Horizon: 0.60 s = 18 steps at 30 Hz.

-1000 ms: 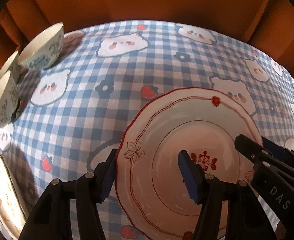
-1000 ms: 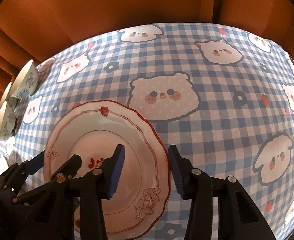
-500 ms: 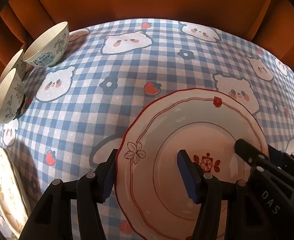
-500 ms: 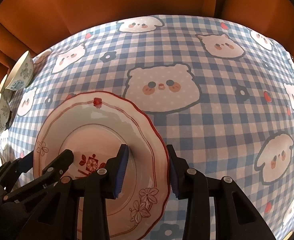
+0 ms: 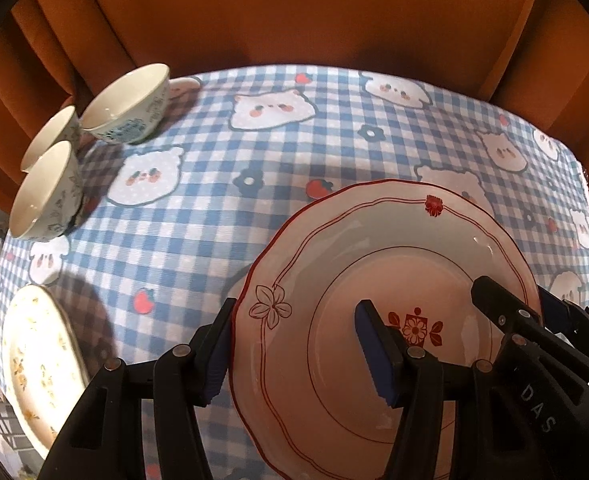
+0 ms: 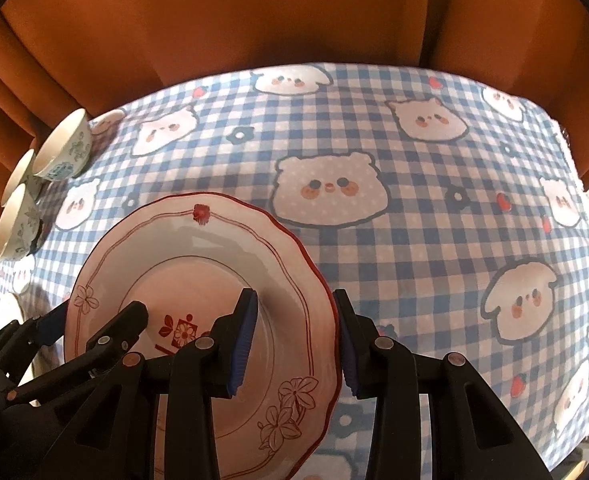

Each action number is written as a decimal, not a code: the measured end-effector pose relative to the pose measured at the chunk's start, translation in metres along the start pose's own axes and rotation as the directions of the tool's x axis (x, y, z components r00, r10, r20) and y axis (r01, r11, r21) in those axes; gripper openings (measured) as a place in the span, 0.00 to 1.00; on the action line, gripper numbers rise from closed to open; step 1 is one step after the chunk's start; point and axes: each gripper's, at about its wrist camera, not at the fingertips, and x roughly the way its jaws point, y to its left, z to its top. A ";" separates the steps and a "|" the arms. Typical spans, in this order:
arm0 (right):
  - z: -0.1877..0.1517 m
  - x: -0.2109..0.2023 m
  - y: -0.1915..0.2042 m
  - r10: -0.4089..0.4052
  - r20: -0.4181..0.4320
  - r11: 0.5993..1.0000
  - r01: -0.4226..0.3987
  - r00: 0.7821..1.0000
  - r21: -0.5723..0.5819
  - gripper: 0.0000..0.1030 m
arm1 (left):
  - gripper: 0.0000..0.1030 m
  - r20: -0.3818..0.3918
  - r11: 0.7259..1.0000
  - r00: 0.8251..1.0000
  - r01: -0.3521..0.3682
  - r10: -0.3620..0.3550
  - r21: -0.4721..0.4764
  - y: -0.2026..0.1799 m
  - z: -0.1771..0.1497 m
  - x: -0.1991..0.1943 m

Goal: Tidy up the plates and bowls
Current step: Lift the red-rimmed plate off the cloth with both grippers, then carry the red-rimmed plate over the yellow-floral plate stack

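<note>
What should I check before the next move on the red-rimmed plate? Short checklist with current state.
1. Left gripper straddles the left rim of the red-rimmed plate: ok, one finger outside, one over the well.
2. Right gripper straddles the right rim: ok.
3. Fingers clamped on the rim: not ok, gaps visible on both.
4. Plate lifted off the checked tablecloth: cannot tell.
5. Three bowls at far left clear of the plate: ok, well apart.
6. Floral plate at the near-left table edge visible as a stack target: ok, left wrist view only.
</note>
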 end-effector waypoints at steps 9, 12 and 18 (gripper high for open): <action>-0.013 -0.029 0.041 -0.027 0.053 1.000 0.027 0.998 -0.006 0.40 | 0.58 0.046 0.999 0.998 0.034 -0.034 -0.003 0.043 -0.013 -0.024; -0.018 -0.038 0.060 -0.039 0.056 0.999 0.039 0.998 0.001 0.40 | 0.58 0.058 0.999 0.997 0.048 -0.048 0.001 0.061 -0.018 -0.033; -0.029 -0.055 0.098 -0.068 0.065 0.998 0.067 0.996 0.020 0.40 | 0.58 0.083 0.997 0.994 0.074 -0.076 0.030 0.098 -0.027 -0.050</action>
